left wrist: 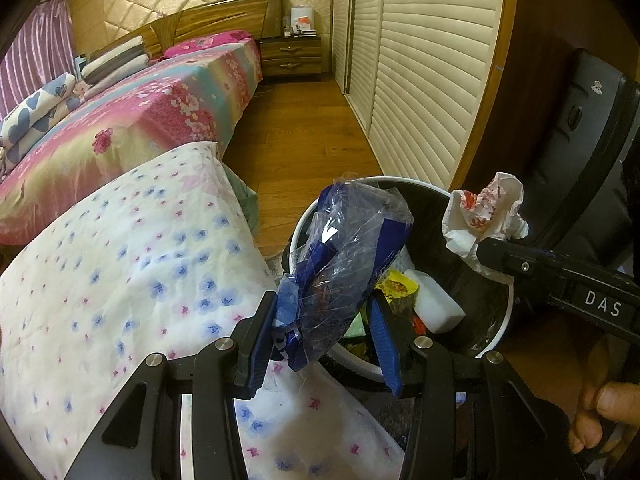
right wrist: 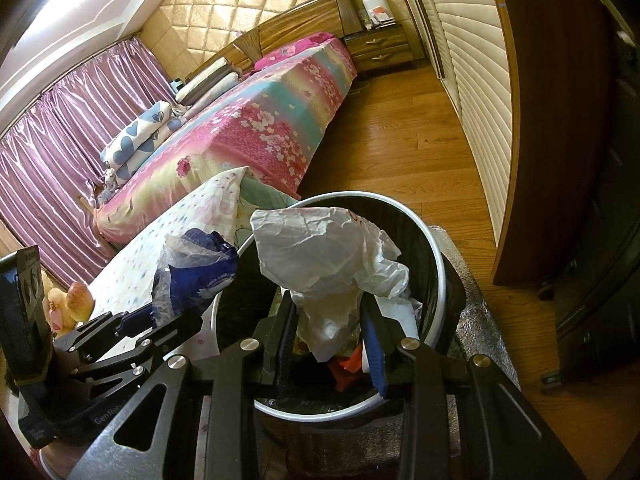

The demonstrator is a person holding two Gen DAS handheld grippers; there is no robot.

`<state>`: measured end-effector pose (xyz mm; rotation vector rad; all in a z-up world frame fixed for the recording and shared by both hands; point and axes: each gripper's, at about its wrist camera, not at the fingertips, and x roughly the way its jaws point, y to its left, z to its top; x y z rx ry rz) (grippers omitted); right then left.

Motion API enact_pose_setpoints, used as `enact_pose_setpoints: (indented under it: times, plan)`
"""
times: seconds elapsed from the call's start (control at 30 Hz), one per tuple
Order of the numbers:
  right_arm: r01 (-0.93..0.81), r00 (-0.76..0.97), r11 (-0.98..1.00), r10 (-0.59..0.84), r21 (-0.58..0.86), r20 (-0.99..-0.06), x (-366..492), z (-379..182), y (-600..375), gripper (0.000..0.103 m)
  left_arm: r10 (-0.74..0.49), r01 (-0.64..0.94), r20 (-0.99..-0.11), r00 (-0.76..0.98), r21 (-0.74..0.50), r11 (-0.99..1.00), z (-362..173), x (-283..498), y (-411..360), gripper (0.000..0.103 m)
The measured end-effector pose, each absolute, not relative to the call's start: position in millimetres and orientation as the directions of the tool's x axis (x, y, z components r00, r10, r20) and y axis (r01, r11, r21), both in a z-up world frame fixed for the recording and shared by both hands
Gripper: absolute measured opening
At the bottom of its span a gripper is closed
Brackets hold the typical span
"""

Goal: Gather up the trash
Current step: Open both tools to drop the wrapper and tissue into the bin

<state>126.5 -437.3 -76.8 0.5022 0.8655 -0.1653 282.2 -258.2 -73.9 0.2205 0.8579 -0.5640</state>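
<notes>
A bed [right wrist: 256, 128] with a flowered pink spread runs far left, purple curtains [right wrist: 60, 152] behind it, a wooden nightstand [right wrist: 380, 50] beyond, louvred wardrobe doors [right wrist: 480, 80] right.

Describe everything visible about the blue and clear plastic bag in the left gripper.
The plastic bag is thin crinkled film, part clear, part dark blue with white print. It is crumpled into a loose bunch and stands up from between the blue pads of the left hand-held gripper, which pinch its lower end. It hangs over the near rim of the trash bin, beside the floral quilt.
</notes>
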Motion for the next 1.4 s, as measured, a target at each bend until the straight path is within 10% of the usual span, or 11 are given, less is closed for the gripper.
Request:
enact_pose_setpoints:
  times: [1.4]
  plan:
    - [0.350,0.628,0.869,0.060,0.350,-0.776,130.3,-83.9,-442.9,0.034,-0.379,0.560,-0.773,0.509,-0.038,0.828,-73.0,284.5,-265.0,0.044]
